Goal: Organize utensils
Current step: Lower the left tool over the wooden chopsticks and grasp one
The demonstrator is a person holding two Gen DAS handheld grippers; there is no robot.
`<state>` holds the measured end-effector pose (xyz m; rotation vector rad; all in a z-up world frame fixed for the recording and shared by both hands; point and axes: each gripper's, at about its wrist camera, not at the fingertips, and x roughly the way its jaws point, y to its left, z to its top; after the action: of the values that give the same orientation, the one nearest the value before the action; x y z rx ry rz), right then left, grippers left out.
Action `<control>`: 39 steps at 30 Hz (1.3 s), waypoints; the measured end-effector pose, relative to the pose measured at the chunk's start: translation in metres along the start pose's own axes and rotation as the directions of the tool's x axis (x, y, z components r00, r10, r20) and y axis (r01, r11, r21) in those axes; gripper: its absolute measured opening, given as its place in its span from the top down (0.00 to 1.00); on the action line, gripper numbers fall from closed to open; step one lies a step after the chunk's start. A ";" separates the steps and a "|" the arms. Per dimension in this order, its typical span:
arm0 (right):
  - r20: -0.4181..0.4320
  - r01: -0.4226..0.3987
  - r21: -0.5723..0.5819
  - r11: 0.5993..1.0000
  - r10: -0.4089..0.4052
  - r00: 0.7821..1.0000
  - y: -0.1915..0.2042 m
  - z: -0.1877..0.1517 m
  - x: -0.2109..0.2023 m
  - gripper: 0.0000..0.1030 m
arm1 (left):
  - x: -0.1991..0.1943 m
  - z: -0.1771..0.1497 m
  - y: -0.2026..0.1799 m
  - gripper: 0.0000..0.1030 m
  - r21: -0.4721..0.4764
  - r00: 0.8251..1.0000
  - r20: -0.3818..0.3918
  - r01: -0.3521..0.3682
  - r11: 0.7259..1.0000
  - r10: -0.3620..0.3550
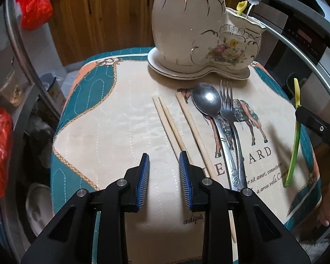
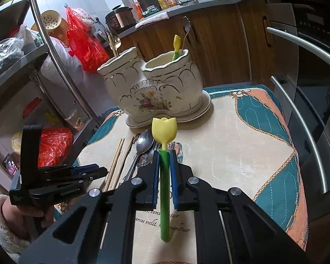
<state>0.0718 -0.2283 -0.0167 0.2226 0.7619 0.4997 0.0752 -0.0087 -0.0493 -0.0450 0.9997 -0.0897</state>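
A cream two-pocket ceramic holder (image 1: 200,33) stands at the far side of the quilted mat (image 1: 112,132); it also shows in the right wrist view (image 2: 156,90). Chopsticks (image 1: 171,125), a steel spoon (image 1: 206,101) and a fork (image 1: 227,110) lie on the mat. My left gripper (image 1: 164,160) is open and empty, low over the mat beside the chopsticks. My right gripper (image 2: 164,154) is shut on a yellow tulip utensil with a green handle (image 2: 164,132), held above the mat. That utensil shows in the left wrist view (image 1: 296,129). A matching tulip utensil (image 2: 176,44) stands in the holder.
Wooden cabinets (image 2: 220,44) and a countertop with bottles lie behind the holder. A metal shelf with red bags (image 2: 83,44) stands on the left, an oven with steel handles (image 2: 308,121) on the right. The mat's edges drop off on both sides.
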 end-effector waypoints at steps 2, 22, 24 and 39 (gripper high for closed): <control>-0.002 -0.001 0.000 1.000 0.001 1.000 0.000 0.000 0.000 0.91 | 0.000 0.001 -0.003 0.71 0.004 1.000 -0.002 0.010 1.000 -0.010; -0.002 -0.003 0.005 1.000 0.003 1.000 -0.002 -0.002 0.000 0.91 | -0.003 0.002 -0.003 0.71 -0.005 1.000 0.008 0.014 1.000 -0.014; -0.004 -0.002 0.006 1.000 0.002 1.000 -0.002 -0.003 0.000 0.91 | 0.001 0.001 -0.005 0.71 0.005 1.000 0.003 0.008 1.000 -0.008; -0.013 -0.002 0.009 1.000 0.002 1.000 -0.004 -0.004 0.000 0.91 | 0.004 -0.001 -0.010 0.91 0.111 0.999 -0.005 -0.047 0.993 0.047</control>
<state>0.0705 -0.2319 -0.0209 0.2290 0.7767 0.4999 0.0762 -0.0193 -0.0528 0.0805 1.0017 -0.1022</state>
